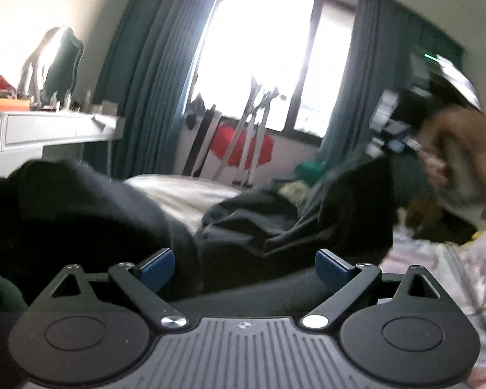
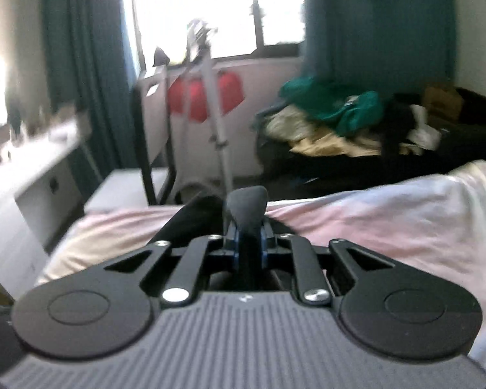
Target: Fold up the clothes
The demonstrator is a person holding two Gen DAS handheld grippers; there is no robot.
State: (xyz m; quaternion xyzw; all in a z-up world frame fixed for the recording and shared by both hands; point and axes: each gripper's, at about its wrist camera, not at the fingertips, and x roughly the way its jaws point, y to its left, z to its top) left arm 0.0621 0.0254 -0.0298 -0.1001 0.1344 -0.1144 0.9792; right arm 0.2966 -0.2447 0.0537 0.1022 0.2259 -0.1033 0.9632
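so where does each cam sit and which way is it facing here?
Left wrist: on the left gripper, jaws apart, facing the window over dark clothing; right gripper and hand show.
Right wrist: on the right gripper, shut on dark clothing, facing over the bed.
Shared: window, teal curtains.

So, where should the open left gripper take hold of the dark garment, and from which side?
Probably the raised fold of the dark garment straight ahead of the left gripper, approached low from the near side. That ridge stands up off the bed, so the open fingers can straddle it. The right gripper already pinches another part.
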